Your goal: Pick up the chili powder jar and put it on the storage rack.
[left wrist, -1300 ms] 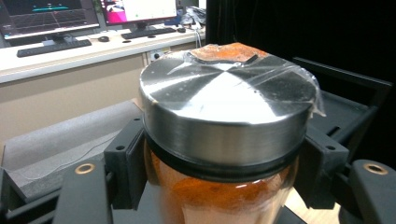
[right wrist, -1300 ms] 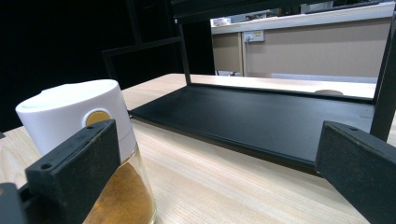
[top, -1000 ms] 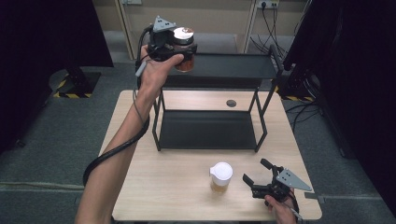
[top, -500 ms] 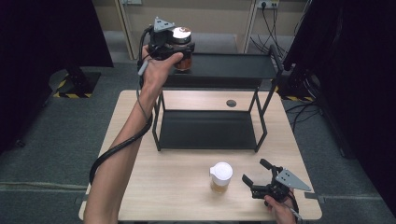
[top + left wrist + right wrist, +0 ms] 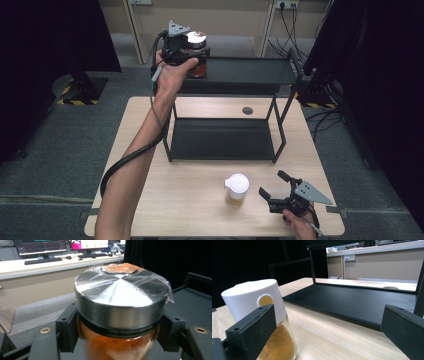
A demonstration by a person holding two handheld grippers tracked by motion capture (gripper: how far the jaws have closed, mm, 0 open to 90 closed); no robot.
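Spice jar (image 5: 195, 55), metal lid — pinched in left gripper (image 5: 192, 56) over black rack's top shelf (image 5: 250, 75); lower level, release once seated. Right gripper (image 5: 274, 192) — jaws spread beside white-capped jar (image 5: 236, 190) on table (image 5: 190, 200)

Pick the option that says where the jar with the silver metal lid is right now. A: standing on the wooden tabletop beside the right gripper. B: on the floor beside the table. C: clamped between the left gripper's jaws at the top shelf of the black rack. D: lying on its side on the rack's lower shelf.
C: the left gripper has its jaws pressed on both sides of the silver-lidded jar, held at the rack's top shelf.
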